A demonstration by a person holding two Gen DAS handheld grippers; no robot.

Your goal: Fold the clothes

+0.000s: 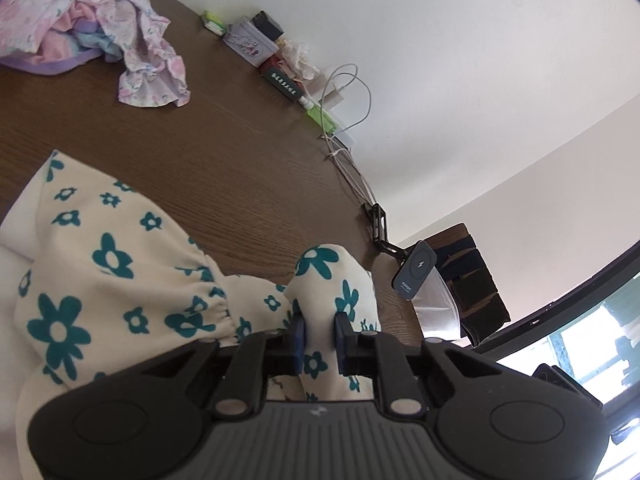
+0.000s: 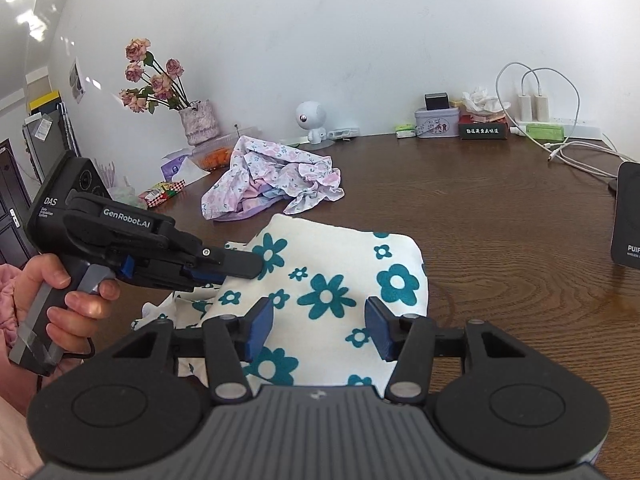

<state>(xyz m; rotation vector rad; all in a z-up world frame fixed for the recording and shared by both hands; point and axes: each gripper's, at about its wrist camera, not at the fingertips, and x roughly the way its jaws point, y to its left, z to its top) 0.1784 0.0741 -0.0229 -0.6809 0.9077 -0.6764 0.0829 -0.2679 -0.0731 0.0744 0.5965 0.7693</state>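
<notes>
Dark wood-grain table (image 2: 500, 216) runs back to a white wall, with small clutter lined along its far edge.

At the near edge, the left gripper (image 1: 319, 334) is clenched on a bunched fold of the cream garment with teal flowers (image 1: 112, 264); its blue pads pinch the cloth between them and a hump of fabric stands up just past the fingertips. In the right wrist view the same tool reaches in from the left, held by a hand (image 2: 60, 300), its fingers closed over the garment's left edge. The right gripper (image 2: 320, 326) hangs over the near part of the garment with its jaws apart; cloth shows between the pads, but they do not seem to press on it, so it reads as released.

The flowered garment lies at the near edge, roughly midway along it. Its far portion is laid fairly flat with a rounded far-right corner, while the left side is rumpled and gathered, an elastic-looking ruffle showing in the left wrist view. I judge the folding of this piece to be in its early part: one edge is gripped, no neat fold is visible.

Further back toward the far-left corner sits a crumpled heap of pink floral clothes (image 2: 272, 176), unfolded and apparently still to be done.
</notes>
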